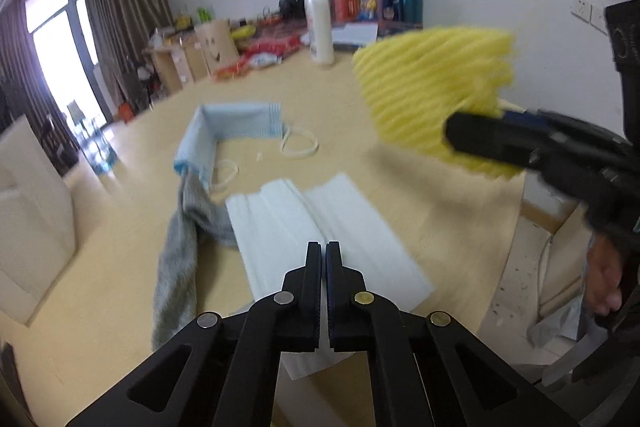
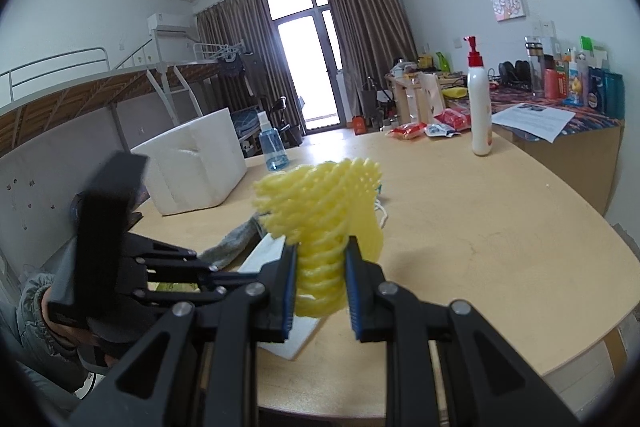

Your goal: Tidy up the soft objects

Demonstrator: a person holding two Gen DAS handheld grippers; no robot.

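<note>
My left gripper (image 1: 323, 247) is shut, its tips resting on the middle fold of a white folded tissue (image 1: 360, 227) on the wooden table (image 1: 400, 155). Whether it pinches the fold I cannot tell. A grey sock (image 1: 180, 251) lies left of the tissue, and a light blue face mask (image 1: 236, 123) lies beyond it. My right gripper (image 2: 322, 247) is shut on a yellow foam net (image 2: 320, 211), held up above the table. From the left wrist view the net (image 1: 432, 83) and the right gripper (image 1: 454, 137) hang at the right, above the tissue's far side.
A white foam box (image 2: 192, 163) and a blue spray bottle (image 2: 273, 147) stand at the table's left. A white pump bottle (image 2: 480, 115) and snack packets (image 2: 412, 129) are at the far side. The table's curved edge (image 2: 600, 339) runs on the right. A hand (image 1: 604, 279) holds the right gripper.
</note>
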